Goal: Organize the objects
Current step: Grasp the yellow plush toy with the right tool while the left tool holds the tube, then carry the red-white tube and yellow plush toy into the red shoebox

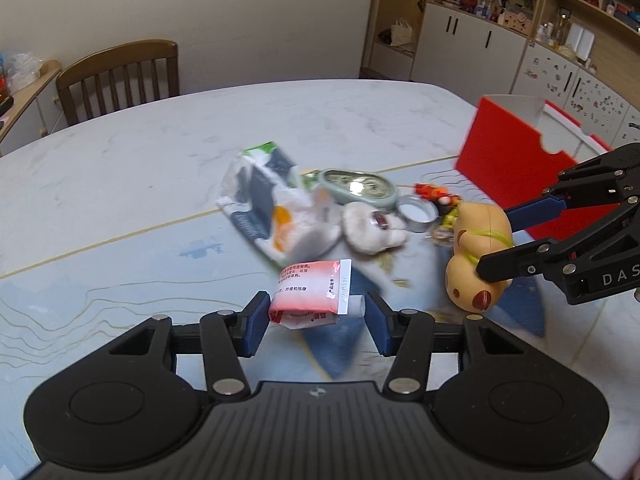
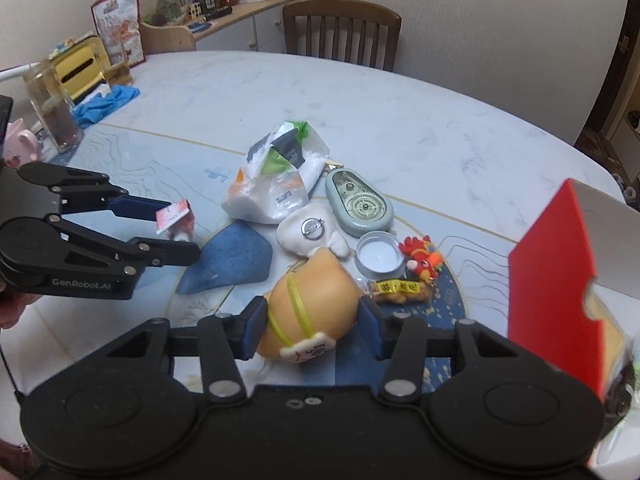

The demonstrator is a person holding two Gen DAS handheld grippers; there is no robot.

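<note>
My left gripper (image 1: 316,312) is shut on a red-and-white tube (image 1: 310,294) and holds it above the table; it also shows in the right wrist view (image 2: 176,236) with the tube (image 2: 173,214). My right gripper (image 2: 314,324) is shut on a tan gourd-shaped toy (image 2: 312,300) with a yellow-green cord; in the left wrist view the gripper (image 1: 496,240) grips the toy (image 1: 476,256). On the table lie a crumpled plastic bag (image 2: 276,172), a grey-green oval case (image 2: 358,204), a white plush (image 2: 310,232), a round tin (image 2: 378,258) and a red chicken charm (image 2: 422,258).
A red open box (image 2: 548,280) stands at the right, also seen in the left wrist view (image 1: 508,156). A snack packet (image 2: 400,290) lies by the tin. A glass jar (image 2: 52,108), a pink mug (image 2: 22,146), a blue cloth (image 2: 106,102) and a wooden chair (image 2: 340,28) stand at the far side.
</note>
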